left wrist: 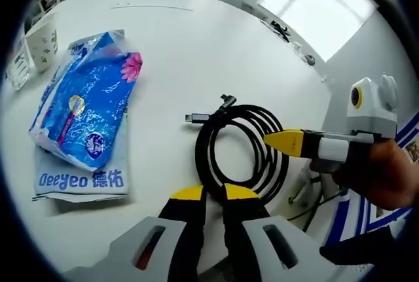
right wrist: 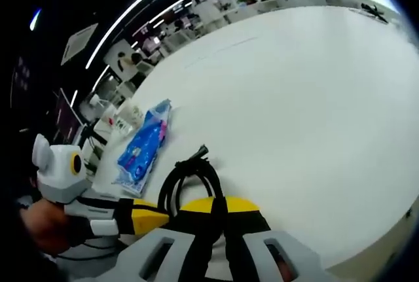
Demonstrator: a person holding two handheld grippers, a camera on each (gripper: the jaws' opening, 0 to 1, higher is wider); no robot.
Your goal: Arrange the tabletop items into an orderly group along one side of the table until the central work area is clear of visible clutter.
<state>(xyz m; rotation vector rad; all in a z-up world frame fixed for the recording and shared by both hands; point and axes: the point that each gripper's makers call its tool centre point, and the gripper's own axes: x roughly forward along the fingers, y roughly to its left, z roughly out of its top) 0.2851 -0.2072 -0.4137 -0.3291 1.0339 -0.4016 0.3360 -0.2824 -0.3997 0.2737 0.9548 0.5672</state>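
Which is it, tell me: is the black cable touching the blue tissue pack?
Apart. The left gripper view shows bare white table between the coiled black cable and the blue tissue pack.

Beyond the coiled cable (left wrist: 239, 148) the white table (left wrist: 196, 53) lies open and wide. Left of the cable a blue packet (left wrist: 88, 115) (on a flat pack) blocks passage.
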